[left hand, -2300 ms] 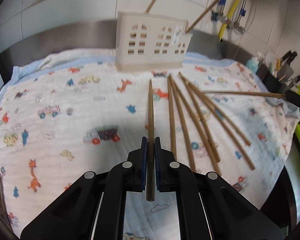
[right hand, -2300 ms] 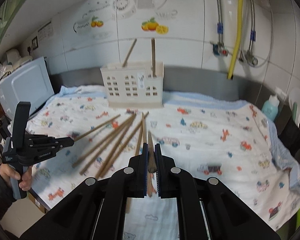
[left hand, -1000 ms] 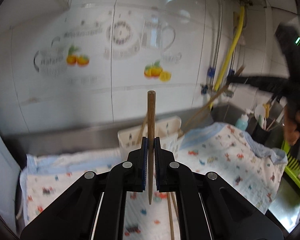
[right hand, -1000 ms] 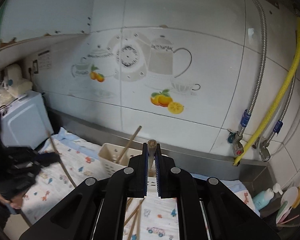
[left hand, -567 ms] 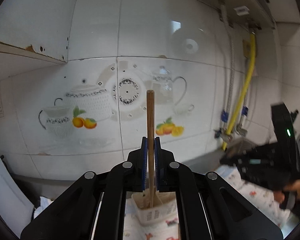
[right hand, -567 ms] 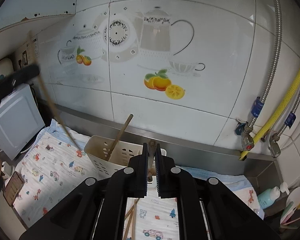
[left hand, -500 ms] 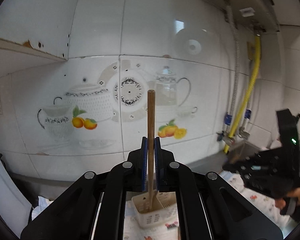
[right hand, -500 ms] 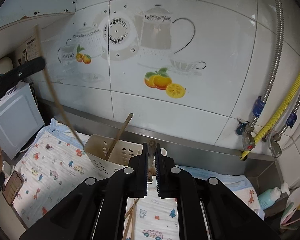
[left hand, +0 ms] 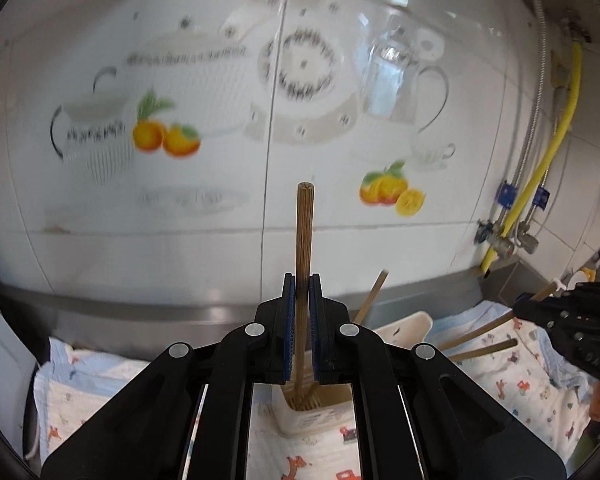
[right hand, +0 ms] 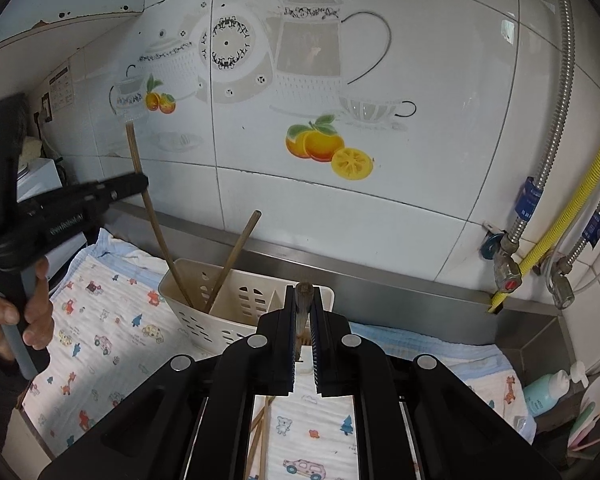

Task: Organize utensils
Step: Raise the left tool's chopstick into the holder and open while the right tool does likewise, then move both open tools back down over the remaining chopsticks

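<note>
My left gripper (left hand: 300, 280) is shut on a brown wooden chopstick (left hand: 304, 236) held upright, its lower tip inside the left end of the white plastic utensil holder (left hand: 316, 412). In the right wrist view the same chopstick (right hand: 148, 208) slants down from the left gripper (right hand: 138, 184) into the holder (right hand: 204, 308). My right gripper (right hand: 303, 300) is shut on another chopstick (right hand: 302, 294), seen end-on above the holder's right part. A further chopstick (right hand: 236, 252) leans in the holder. In the left wrist view the right gripper (left hand: 518, 308) shows at the right edge.
The holder stands on a cartoon-print cloth (right hand: 112, 340) by a tiled wall. Loose chopsticks (right hand: 260, 432) lie on the cloth below my right gripper. Water pipes and a yellow hose (right hand: 572, 200) hang at the right. A bottle (right hand: 548, 392) stands far right. A white appliance (right hand: 36, 176) is at the left.
The left gripper has lowered its chopstick so the tip now sits inside the holder. The right gripper has moved a little closer above the holder with its chopstick.
</note>
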Action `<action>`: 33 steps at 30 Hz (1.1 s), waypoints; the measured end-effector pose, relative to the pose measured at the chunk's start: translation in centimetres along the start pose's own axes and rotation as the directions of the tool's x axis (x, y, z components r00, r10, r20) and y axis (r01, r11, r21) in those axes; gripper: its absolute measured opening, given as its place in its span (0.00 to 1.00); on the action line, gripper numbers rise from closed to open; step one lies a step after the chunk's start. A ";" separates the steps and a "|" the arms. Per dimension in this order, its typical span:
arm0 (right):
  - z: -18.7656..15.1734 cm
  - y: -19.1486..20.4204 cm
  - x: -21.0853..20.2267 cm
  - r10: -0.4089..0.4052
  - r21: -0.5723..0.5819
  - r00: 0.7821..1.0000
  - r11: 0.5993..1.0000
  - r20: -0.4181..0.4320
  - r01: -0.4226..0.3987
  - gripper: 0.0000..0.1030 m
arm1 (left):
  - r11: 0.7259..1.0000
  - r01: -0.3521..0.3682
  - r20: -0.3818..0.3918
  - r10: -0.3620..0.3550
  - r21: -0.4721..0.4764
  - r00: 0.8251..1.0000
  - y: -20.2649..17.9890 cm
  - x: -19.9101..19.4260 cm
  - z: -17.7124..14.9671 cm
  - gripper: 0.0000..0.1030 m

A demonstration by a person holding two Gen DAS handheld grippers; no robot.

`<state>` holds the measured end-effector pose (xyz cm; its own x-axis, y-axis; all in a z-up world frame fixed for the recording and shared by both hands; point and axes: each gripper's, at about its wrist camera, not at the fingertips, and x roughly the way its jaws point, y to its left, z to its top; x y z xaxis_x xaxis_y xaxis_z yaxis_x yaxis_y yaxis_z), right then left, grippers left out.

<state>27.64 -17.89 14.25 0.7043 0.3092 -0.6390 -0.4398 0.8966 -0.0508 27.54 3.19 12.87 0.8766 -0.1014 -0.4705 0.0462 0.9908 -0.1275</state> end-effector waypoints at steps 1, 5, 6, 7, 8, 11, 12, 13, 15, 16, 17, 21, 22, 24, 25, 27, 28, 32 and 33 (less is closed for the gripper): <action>0.0 0.0 0.0 0.002 0.002 1.000 1.000 0.000 -0.002 0.06 | 1.000 0.008 -0.012 -0.008 -0.005 1.000 0.2 0.3 -0.2 0.05; -0.1 0.0 0.0 0.005 0.006 1.000 1.000 0.001 -0.005 0.06 | 1.000 0.009 -0.034 -0.009 -0.012 0.999 0.4 0.8 -0.7 0.06; -0.1 0.0 0.0 0.002 0.003 1.000 1.000 0.001 -0.002 0.07 | 1.000 0.007 -0.034 -0.008 -0.015 0.999 0.4 0.8 -0.7 0.07; -0.1 0.0 0.0 0.002 0.002 1.000 1.000 0.003 -0.002 0.07 | 1.000 0.011 -0.033 -0.012 -0.015 0.999 0.4 0.7 -0.7 0.07; 0.0 0.0 -0.1 0.003 0.003 1.000 1.000 0.005 -0.003 0.07 | 1.000 0.020 -0.031 -0.021 -0.014 0.999 0.4 0.7 -0.7 0.07; 0.1 0.0 -0.4 -0.001 0.009 1.000 1.000 0.013 0.001 0.07 | 1.000 0.027 -0.027 -0.028 -0.008 0.999 0.3 0.1 -0.5 0.09; 0.2 0.0 -0.6 -0.003 0.009 1.000 1.000 0.018 0.003 0.08 | 0.999 0.031 -0.021 -0.031 -0.009 0.999 0.3 -0.2 -0.4 0.11; 0.2 0.1 -0.9 -0.007 0.008 1.000 1.000 0.023 0.007 0.08 | 1.000 0.026 -0.018 -0.027 -0.011 0.999 0.4 -0.5 -0.3 0.17; 0.2 0.2 -1.6 -0.009 0.010 0.999 1.000 0.036 0.008 0.09 | 1.000 0.027 -0.005 -0.028 -0.014 1.000 0.4 -1.4 -0.3 0.22; 0.2 0.2 -2.1 -0.007 0.015 0.999 1.000 0.046 0.007 0.10 | 1.000 0.028 0.001 -0.028 -0.013 1.000 0.3 -2.0 -0.3 0.22; 0.1 0.3 -2.9 -0.006 0.018 0.998 1.000 0.058 0.005 0.12 | 0.999 0.032 0.008 -0.032 -0.013 0.999 0.3 -2.7 -0.4 0.22; -1.1 1.1 -5.4 -0.007 0.021 0.996 1.000 0.093 0.005 0.15 | 0.999 0.047 0.028 -0.047 -0.004 0.999 0.1 -5.4 -1.4 0.22; -1.6 1.3 -6.0 -0.006 0.021 0.995 1.000 0.101 0.004 0.15 | 0.999 0.053 0.028 -0.053 0.000 0.998 0.0 -6.2 -2.0 0.22; -2.8 1.7 -7.1 -0.003 0.023 0.994 1.000 0.113 0.000 0.15 | 0.998 0.060 0.023 -0.060 0.008 0.998 -0.1 -7.3 -3.1 0.22; -3.6 1.9 -7.7 -0.002 0.023 0.993 1.000 0.118 -0.001 0.15 | 0.998 0.062 0.020 -0.062 0.012 0.998 -0.3 -8.0 -3.9 0.22; -5.2 2.4 -8.5 -0.001 0.022 0.993 1.000 0.122 -0.001 0.15 | 0.998 0.070 0.002 -0.070 0.010 0.998 -0.3 -8.9 -5.4 0.22; -6.2 2.7 -8.9 0.005 0.023 0.993 1.000 0.121 -0.008 0.15 | 0.997 0.078 -0.003 -0.078 0.007 0.997 -0.3 -9.3 -6.1 0.22; -10.0 3.8 -9.4 0.006 0.021 0.995 1.000 0.103 -0.008 0.15 | 0.995 0.098 -0.026 -0.098 0.008 0.995 -0.6 -10.4 -9.3 0.22; -11.0 4.0 -9.5 0.004 0.022 0.995 1.000 0.100 -0.007 0.15 | 0.994 0.111 -0.036 -0.111 0.003 0.993 -0.6 -10.8 -10.4 0.22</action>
<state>13.11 -20.68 11.68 0.7543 0.3432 -0.5597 -0.4320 0.9014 -0.0295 13.06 2.74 8.90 0.8483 -0.2135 -0.4845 0.1445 0.9737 -0.1762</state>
